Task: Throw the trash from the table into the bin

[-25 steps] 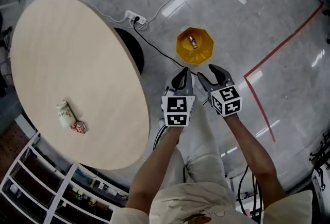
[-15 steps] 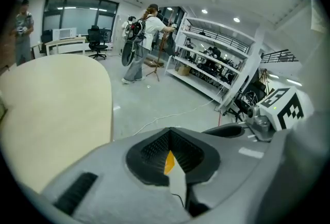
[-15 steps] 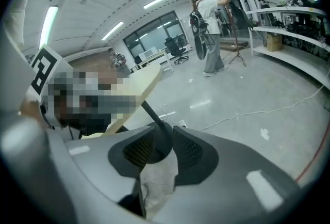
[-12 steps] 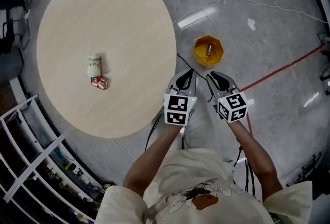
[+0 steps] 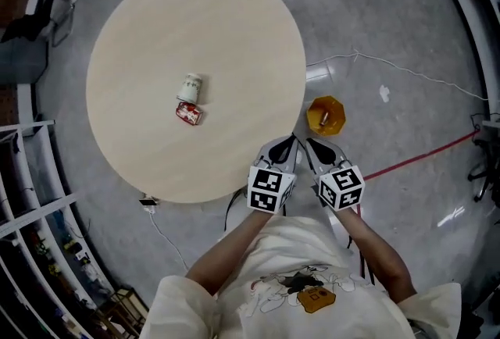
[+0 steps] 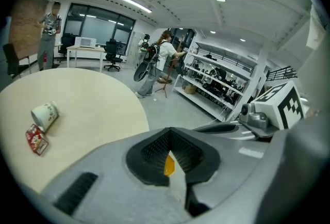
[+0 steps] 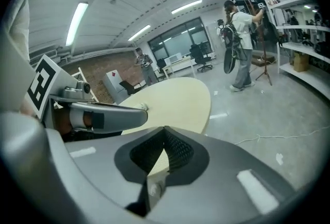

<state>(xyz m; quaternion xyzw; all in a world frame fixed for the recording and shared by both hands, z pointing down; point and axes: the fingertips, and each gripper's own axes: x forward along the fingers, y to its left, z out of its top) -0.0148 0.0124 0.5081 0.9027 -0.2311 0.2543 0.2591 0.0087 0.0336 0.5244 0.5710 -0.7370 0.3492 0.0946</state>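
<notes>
Trash on round pale wooden table (image 5: 141, 33), at ten o'clock: white paper cup (image 5: 190, 87) tipped on its side, small red packet (image 5: 188, 115) just beside it. Left gripper (image 5: 287, 144) closed, empty; right gripper (image 5: 311, 144) just been closing, nothing between its jaws, both parked together for next reach. Yellow octagonal floor bin (image 5: 336, 106) at one o'clock, kept near

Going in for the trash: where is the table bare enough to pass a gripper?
The table is bare except left of its middle, where the cup and the red pack lie close together. Its whole right half, toward the bin, is free, as is the near edge.
</notes>
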